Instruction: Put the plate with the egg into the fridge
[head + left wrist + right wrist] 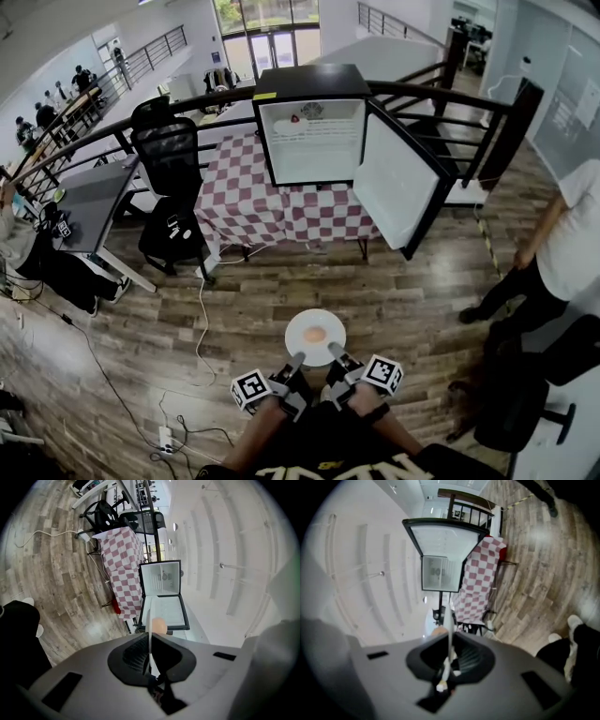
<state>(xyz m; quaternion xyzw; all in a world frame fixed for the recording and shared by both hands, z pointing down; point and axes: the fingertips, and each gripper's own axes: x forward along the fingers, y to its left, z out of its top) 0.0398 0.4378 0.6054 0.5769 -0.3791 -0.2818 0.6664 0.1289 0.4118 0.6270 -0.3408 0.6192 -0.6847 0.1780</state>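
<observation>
Left gripper [295, 362] and right gripper [335, 355], each clamped on the plate's [302, 325] near rim. Egg [315, 335] sits just beyond the fingertips. The open fridge [309, 84] lies straight ahead, well apart.

Plank floor [394, 291] holds checkered table [244, 202], black chair [169, 155].

Head view looks steeply down, the fridge [312, 127] small at upper centre. Each gripper view, rolled sideways, looks along its jaws from close behind; all three share fridge and checkered table [253, 202].
</observation>
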